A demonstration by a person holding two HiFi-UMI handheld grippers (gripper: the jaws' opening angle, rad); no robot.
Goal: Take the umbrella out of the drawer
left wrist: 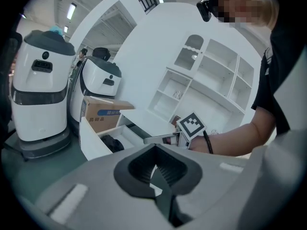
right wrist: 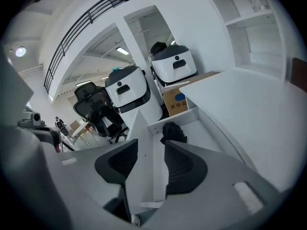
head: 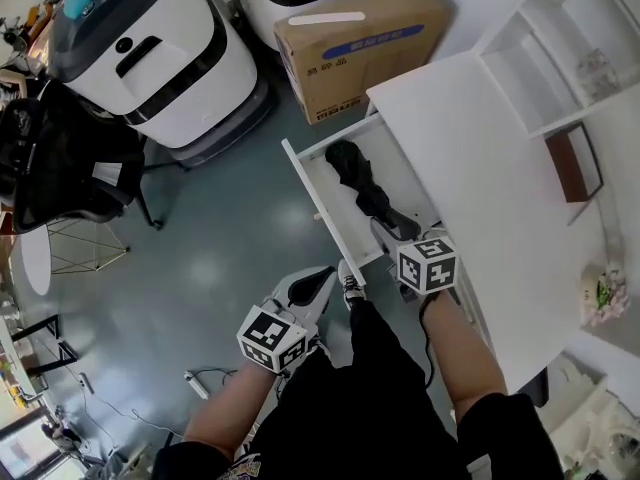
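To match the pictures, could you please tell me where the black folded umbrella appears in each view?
Head view: black folded umbrella, centre, in the open white drawer.
Left gripper view: lower left, in the drawer.
Right gripper view: centre, at the drawer's far end.
Shared landmark: brown cardboard box.

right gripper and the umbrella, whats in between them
Nothing but bare white drawer floor. In the right gripper view, the open right gripper looks along it to the black umbrella lying ahead in the drawer.
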